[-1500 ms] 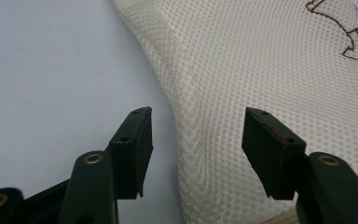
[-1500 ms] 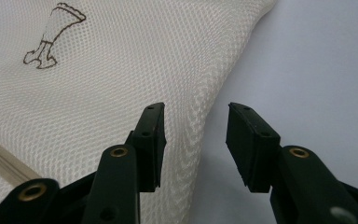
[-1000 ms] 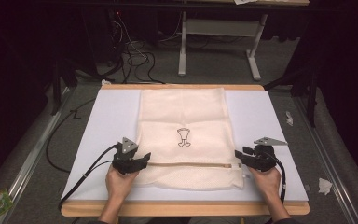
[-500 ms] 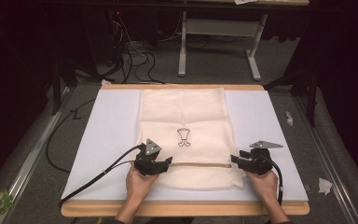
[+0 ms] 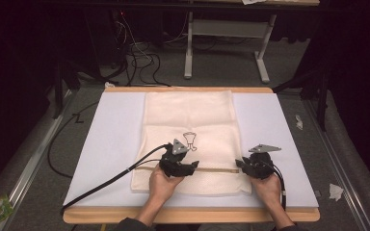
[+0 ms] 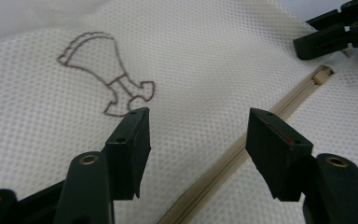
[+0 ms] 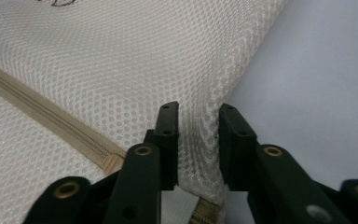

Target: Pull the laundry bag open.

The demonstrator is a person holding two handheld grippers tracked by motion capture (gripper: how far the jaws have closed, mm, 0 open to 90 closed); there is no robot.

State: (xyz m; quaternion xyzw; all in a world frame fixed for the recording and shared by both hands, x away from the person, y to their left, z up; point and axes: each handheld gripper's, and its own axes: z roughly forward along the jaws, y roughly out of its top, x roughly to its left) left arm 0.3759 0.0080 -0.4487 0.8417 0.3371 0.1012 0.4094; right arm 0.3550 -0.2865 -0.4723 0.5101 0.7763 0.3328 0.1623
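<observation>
The right tongs (image 7: 198,144) are closing on a raised fold of the cream mesh zip bag (image 5: 189,120) at its right edge, just past the end of the beige zipper strip (image 7: 46,122); their jaws have just been closing, and the right gripper view shows mesh bunched between the pads, so I am reading this as a pinch on the fabric. The left tongs (image 6: 196,140) are standing wide open with nothing between the jaws, hovering low over the bag with the zipper strip running beneath the gap and the brown outline print (image 6: 106,70) just beyond the jaw on that view's left. Compared with the frames from a second and half a second ago, the left hand is travelling along the zipper line from the bag's left edge toward its middle, while the right hand is staying at the right end. The bag is lying flat on the white foam sheet (image 5: 111,134) that covers the wooden table (image 5: 192,215), near the person's edge of it. Judgement: the right side is now anchoring the bag, which frees the left tongs to work the zipper; the slider appears as a small tan tab (image 6: 323,74) near the right tongs, so the left hand is probably heading there.
</observation>
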